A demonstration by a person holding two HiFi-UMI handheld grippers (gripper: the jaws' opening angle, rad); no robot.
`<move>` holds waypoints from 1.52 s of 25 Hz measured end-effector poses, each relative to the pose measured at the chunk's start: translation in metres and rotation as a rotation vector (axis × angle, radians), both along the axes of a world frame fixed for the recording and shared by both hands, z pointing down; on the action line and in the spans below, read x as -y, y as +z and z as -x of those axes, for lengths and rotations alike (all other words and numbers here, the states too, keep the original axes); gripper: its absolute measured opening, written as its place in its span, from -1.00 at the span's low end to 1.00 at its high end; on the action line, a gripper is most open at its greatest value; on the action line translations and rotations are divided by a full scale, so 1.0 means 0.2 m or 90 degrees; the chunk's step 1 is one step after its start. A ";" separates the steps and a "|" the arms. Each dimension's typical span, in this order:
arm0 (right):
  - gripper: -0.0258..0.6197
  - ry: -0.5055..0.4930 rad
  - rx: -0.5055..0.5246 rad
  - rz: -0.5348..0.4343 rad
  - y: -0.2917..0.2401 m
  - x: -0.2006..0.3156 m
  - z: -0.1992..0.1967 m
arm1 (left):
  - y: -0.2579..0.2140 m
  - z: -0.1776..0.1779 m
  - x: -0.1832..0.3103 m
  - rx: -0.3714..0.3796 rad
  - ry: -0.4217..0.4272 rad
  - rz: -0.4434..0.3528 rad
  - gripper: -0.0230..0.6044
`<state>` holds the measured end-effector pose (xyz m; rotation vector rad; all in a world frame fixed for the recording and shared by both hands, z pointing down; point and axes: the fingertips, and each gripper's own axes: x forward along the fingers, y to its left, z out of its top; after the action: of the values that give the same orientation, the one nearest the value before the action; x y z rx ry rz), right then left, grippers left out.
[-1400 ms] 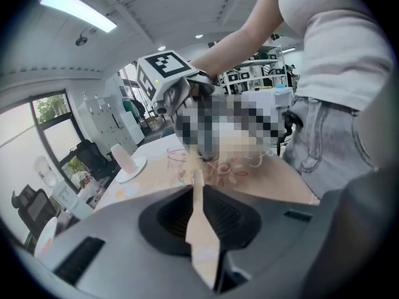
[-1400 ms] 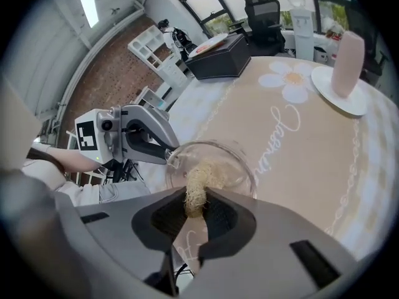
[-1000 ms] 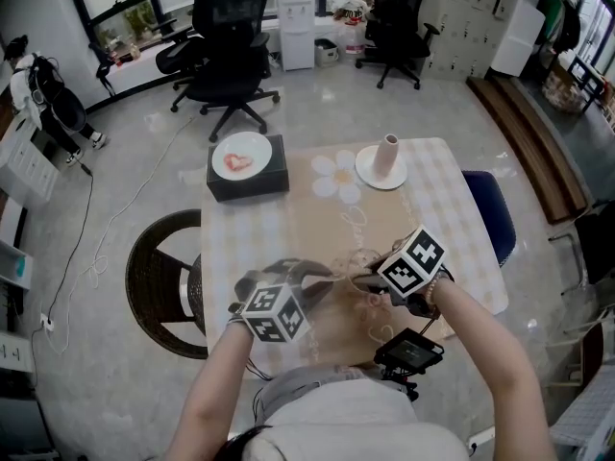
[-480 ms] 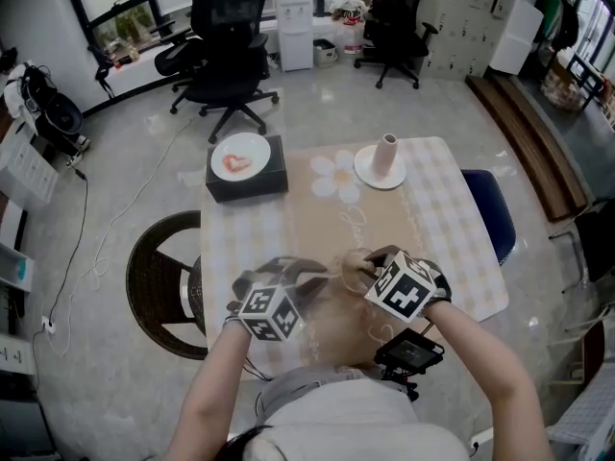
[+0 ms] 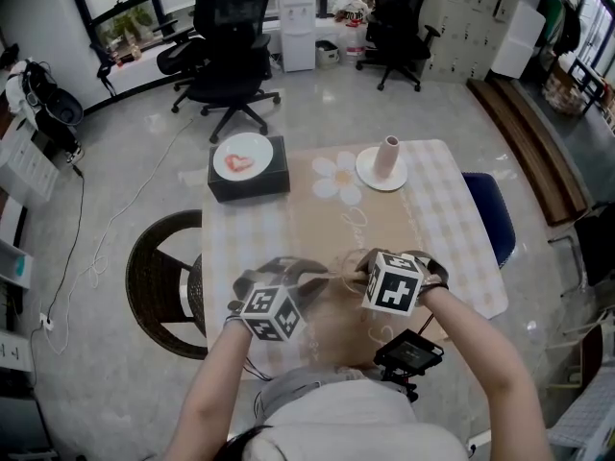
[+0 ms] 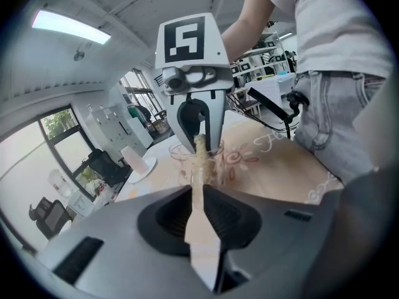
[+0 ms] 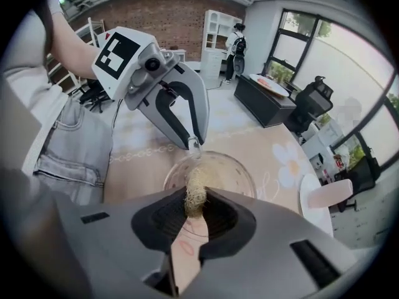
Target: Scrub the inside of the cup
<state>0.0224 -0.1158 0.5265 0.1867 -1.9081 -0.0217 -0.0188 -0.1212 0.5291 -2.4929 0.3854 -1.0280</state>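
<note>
A clear glass cup (image 5: 346, 269) stands on the beige tablecloth near the table's front edge. My left gripper (image 5: 327, 277) comes in from the left and is shut on the cup's rim; in the right gripper view its tips (image 7: 193, 143) pinch the far edge of the cup (image 7: 218, 170). My right gripper (image 5: 370, 275) points steeply down over the cup's mouth, shut on a straw-coloured fibrous scrubber (image 7: 194, 195). In the left gripper view the scrubber (image 6: 201, 151) hangs down into the cup (image 6: 187, 164) under the right gripper (image 6: 199, 139).
A pale cup on a white saucer (image 5: 382, 166) stands at the table's far right. A black box with a plate (image 5: 248, 166) sits at the far left corner. A round dark chair (image 5: 163, 281) is left of the table, a blue seat (image 5: 490, 219) right. A black device (image 5: 408, 351) hangs at the near edge.
My right gripper has rolled about its own axis and shifted slightly left over the cup, its marker cube turning. The left gripper and the cup have stayed put.
</note>
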 end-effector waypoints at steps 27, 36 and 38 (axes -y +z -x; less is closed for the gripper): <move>-0.72 0.039 -0.063 -0.099 0.01 0.13 -0.05 | 0.01 0.01 0.00 0.002 -0.009 0.024 -0.73; -0.73 0.024 -0.041 0.069 0.00 0.00 -0.05 | -0.02 0.00 0.00 0.002 -0.006 0.013 -0.74; -0.73 0.024 -0.054 0.095 0.00 -0.01 -0.07 | -0.03 -0.01 0.00 0.004 -0.002 0.009 -0.74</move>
<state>0.0365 -0.1129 0.5269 0.1182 -1.8132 0.1355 -0.0169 -0.1204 0.5239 -2.5020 0.3818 -1.0428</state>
